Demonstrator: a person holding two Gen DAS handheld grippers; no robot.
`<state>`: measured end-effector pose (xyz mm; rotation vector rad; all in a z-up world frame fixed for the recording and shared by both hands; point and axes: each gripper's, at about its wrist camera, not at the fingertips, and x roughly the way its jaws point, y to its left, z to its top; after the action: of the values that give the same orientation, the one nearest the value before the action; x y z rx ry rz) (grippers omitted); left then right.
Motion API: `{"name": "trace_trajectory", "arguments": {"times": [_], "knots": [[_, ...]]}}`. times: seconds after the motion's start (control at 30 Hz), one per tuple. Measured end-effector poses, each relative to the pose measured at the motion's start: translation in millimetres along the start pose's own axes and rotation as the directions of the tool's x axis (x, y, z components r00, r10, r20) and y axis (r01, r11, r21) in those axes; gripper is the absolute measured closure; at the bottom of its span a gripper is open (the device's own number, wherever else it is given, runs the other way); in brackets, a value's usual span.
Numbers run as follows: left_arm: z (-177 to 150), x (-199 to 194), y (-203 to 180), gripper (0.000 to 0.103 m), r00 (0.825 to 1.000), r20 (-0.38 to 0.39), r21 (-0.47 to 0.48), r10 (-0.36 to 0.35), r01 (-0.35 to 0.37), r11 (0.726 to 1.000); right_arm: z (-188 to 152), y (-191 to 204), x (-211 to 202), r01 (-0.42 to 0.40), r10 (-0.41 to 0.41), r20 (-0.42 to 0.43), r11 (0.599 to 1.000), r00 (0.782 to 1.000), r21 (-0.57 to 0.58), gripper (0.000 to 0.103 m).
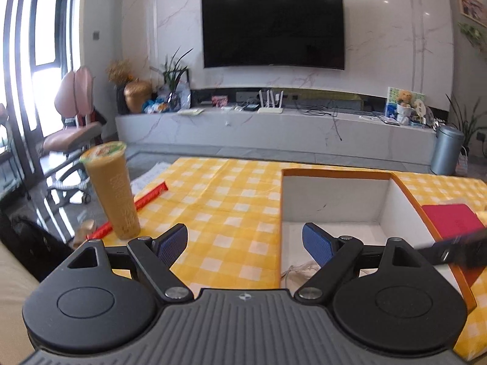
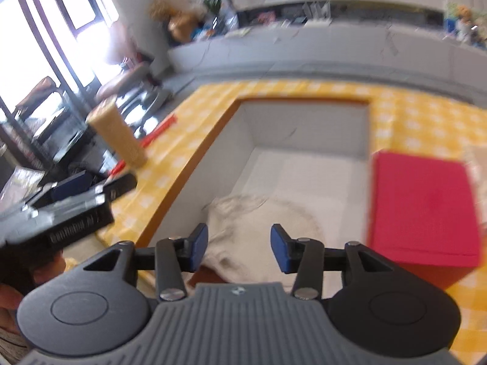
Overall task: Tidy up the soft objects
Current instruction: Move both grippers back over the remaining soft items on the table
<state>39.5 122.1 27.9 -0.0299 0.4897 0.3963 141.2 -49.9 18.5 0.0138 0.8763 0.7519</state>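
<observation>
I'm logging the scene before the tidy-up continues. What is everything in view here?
box: one, white inside, orange rim, on the tablecloth
cream cloth: one, inside the box, near end
red cloth: one, folded, right of the box
tablecloth: one, yellow check, covering the table
drink cup: one, tan, sealed, upright, left of the box
red strip: one, behind the cup
television: one, black, on the wall
left gripper: open, empty
right gripper: open, above the cream cloth

Bright window point(image 1: 18, 70) glare at left; right wrist view motion-blurred.
</observation>
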Motion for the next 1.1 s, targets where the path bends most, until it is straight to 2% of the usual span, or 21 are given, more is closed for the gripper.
{"name": "trace_trajectory", "arguments": {"times": [0.17,0.3,0.37,0.43,0.5,0.57,0.63,0.7,0.77,0.87,0.9,0.97,1.03,1.1], "knots": [[4.3,-18.9,-20.0,0.003,0.998,0.065,0.053,-0.010,0.007,0.999,4.8,-30.4,-51.8,0.088,-0.095,0.114,0.994,0.989,0.070,0.051],[9.1,-41.1,-36.1,0.003,0.991,0.126,0.092,-0.044,0.033,0.995,-3.1,-53.0,-97.9,0.121,-0.148,0.209,0.983,0.967,0.138,0.041],[10.3,-50.4,-43.1,0.003,0.987,0.140,0.109,-0.080,0.065,0.992,-7.2,-63.8,-120.6,0.146,-0.181,0.248,0.977,0.952,0.154,0.039],[14.0,-59.4,-52.5,0.003,0.983,0.149,0.120,-0.103,0.086,0.989,-12.5,-73.5,-142.3,0.185,-0.228,0.282,0.968,0.932,0.172,0.032],[20.0,-68.2,-63.6,0.003,0.982,0.170,0.119,-0.087,0.067,0.991,-19.7,-85.8,-164.7,0.227,-0.276,0.312,0.956,0.909,0.187,0.026],[25.3,-77.5,-75.7,0.003,0.978,0.192,0.124,-0.079,0.056,0.991,-29.7,-103.0,-185.5,0.263,-0.322,0.337,0.942,0.885,0.208,0.025],[28.1,-85.2,-89.0,0.003,0.973,0.205,0.134,-0.103,0.076,0.988,-42.6,-127.7,-202.8,0.281,-0.363,0.338,0.921,0.868,0.269,0.025],[31.9,-89.1,-103.3,0.003,0.966,0.206,0.147,-0.154,0.125,0.981,-54.3,-152.7,-213.9,0.286,-0.399,0.318,0.893,0.860,0.348,0.024],[36.3,-88.0,-120.1,0.003,0.964,0.184,0.139,-0.194,0.170,0.976,-64.4,-175.0,-220.0,0.333,-0.468,0.253,0.837,0.846,0.434,0.023],[42.7,-83.6,-146.5,0.003,0.956,0.129,0.133,-0.264,0.247,0.960,-78.4,-197.1,-222.7,0.415,-0.565,0.198,0.763,0.801,0.497,0.021],[43.4,-81.0,-155.3,0.003,0.948,0.106,0.139,-0.299,0.283,0.949,-82.8,-206.3,-223.9,0.420,-0.579,0.190,0.745,0.793,0.518,0.013],[42.4,-74.0,-174.2,0.003,0.930,0.067,0.137,-0.361,0.350,0.927,-91.9,-225.1,-221.9,0.423,-0.608,0.178,0.705,0.773,0.570,0.009],[40.5,-65.1,-194.5,0.003,0.919,0.034,0.128,-0.392,0.385,0.914,-99.5,-248.4,-214.6,0.428,-0.623,0.134,0.662,0.770,0.615,0.009],[36.2,-55.1,-216.0,0.003,0.911,0.010,0.138,-0.412,0.407,0.903,-108.6,-274.9,-205.1,0.409,-0.618,0.101,0.625,0.780,0.665,0.009]]}}
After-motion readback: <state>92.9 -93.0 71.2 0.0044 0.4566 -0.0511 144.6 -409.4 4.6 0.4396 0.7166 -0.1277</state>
